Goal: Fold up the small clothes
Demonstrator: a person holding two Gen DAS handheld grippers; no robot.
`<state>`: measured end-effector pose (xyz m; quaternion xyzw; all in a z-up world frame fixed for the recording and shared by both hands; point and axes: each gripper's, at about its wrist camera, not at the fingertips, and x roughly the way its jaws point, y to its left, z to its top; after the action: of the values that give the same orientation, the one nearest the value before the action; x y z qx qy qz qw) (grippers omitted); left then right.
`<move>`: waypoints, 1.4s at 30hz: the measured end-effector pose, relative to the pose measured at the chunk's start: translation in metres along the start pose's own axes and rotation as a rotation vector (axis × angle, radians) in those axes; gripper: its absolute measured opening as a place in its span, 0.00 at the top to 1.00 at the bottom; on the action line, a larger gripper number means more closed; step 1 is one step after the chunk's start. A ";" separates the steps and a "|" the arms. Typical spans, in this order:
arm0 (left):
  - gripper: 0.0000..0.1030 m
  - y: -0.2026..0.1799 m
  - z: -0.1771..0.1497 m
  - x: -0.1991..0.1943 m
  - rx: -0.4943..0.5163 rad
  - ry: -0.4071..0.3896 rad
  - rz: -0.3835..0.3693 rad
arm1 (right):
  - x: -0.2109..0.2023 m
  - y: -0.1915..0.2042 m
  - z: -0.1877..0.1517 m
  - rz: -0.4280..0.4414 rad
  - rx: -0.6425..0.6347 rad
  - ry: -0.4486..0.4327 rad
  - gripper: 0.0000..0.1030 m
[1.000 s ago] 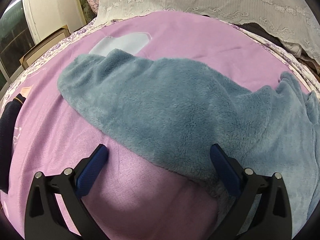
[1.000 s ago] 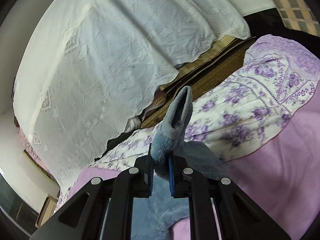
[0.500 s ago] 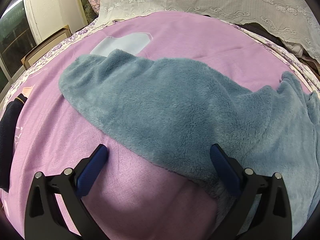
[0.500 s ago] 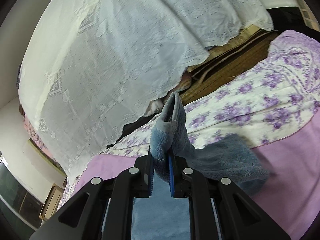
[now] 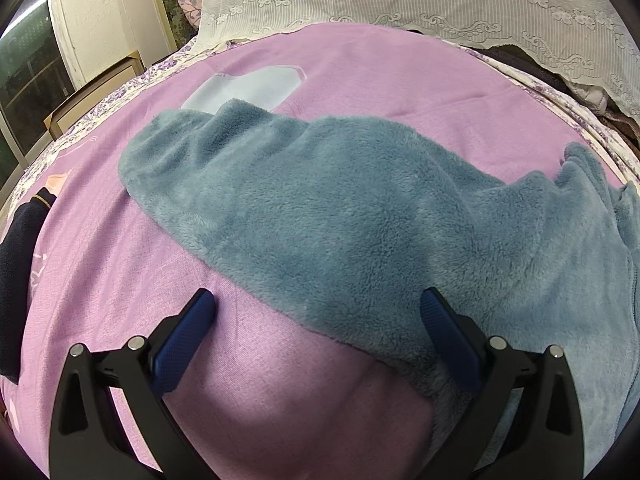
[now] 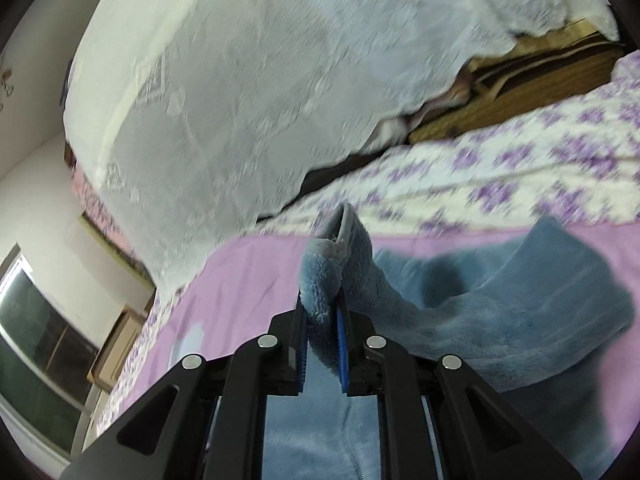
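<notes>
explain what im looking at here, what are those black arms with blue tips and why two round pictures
Those are two hand-held claws that a person works, one in each hand; each carries a wide-angle camera looking along its fingers, which gives the two round pictures. The left claw stands open over a fluffy blue-grey fleece garment spread on a pink-purple blanket, its right blue pad at the garment's near edge. The right claw is shut on an edge of the same garment, lifting it. Behind are a white lace cover and a purple-flowered sheet. A dark garment lies at the left.
</notes>
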<state>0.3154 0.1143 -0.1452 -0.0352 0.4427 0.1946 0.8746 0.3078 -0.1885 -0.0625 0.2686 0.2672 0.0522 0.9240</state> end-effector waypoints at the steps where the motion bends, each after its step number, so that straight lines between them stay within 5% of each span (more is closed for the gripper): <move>1: 0.04 0.000 0.000 0.000 0.000 0.000 0.000 | 0.009 0.005 -0.009 -0.006 -0.015 0.025 0.88; 10: 0.04 0.000 0.000 0.000 0.000 0.000 0.000 | 0.062 0.007 -0.064 -0.122 -0.117 0.251 0.87; 17: 0.04 0.000 0.000 0.000 0.000 0.000 -0.001 | 0.064 0.021 -0.073 -0.129 -0.197 0.251 0.86; 21: 0.04 0.001 0.000 0.000 0.000 0.000 -0.002 | 0.077 0.026 -0.081 -0.128 -0.257 0.349 0.65; 25: 0.04 0.001 0.000 0.000 -0.002 0.001 -0.004 | 0.057 0.047 -0.086 -0.056 -0.353 0.352 0.47; 28: 0.04 0.001 0.000 0.001 -0.003 0.001 -0.005 | 0.021 0.054 -0.074 -0.017 -0.396 0.253 0.49; 31: 0.04 0.001 0.000 0.001 -0.003 0.001 -0.005 | -0.017 0.034 -0.046 -0.113 -0.370 0.094 0.51; 34: 0.04 0.001 0.000 0.001 -0.002 0.000 -0.005 | -0.043 -0.007 -0.017 -0.259 -0.286 -0.004 0.73; 37: 0.04 0.001 0.000 0.001 -0.002 0.000 -0.005 | -0.049 -0.057 -0.003 -0.312 -0.145 0.035 0.78; 40: 0.04 0.001 0.000 0.001 -0.002 0.001 -0.006 | -0.016 -0.108 -0.020 -0.358 -0.056 0.244 0.79; 42: 0.04 0.002 0.000 0.001 -0.004 0.001 -0.010 | -0.014 -0.113 -0.029 -0.332 -0.042 0.221 0.81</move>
<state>0.3156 0.1164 -0.1458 -0.0395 0.4426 0.1911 0.8753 0.2752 -0.2747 -0.1357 0.1943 0.4067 -0.0663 0.8902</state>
